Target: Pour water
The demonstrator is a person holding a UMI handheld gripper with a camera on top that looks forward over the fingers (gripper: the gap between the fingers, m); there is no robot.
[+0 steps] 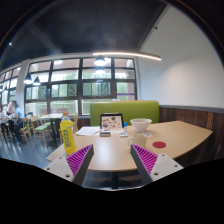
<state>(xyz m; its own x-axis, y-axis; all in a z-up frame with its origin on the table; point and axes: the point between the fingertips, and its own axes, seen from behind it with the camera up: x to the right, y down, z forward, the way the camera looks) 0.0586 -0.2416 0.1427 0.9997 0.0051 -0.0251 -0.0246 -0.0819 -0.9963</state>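
A yellow bottle (68, 133) with a green cap stands upright on the left part of the wooden table (115, 150), just beyond my left finger. A white bowl (140, 125) sits farther back on the right. A small red lid or disc (158, 145) lies on the table just past my right finger. My gripper (112, 160) is open, its purple pads (79, 159) wide apart with only bare tabletop between them. It hovers at the near edge of the table and holds nothing.
A picture frame (111, 122) and flat papers (90, 131) stand at the table's back, in front of a green bench seat (125, 110). Large windows (80, 85) fill the far wall. A person (12, 108) sits among tables and chairs far off beyond my left finger.
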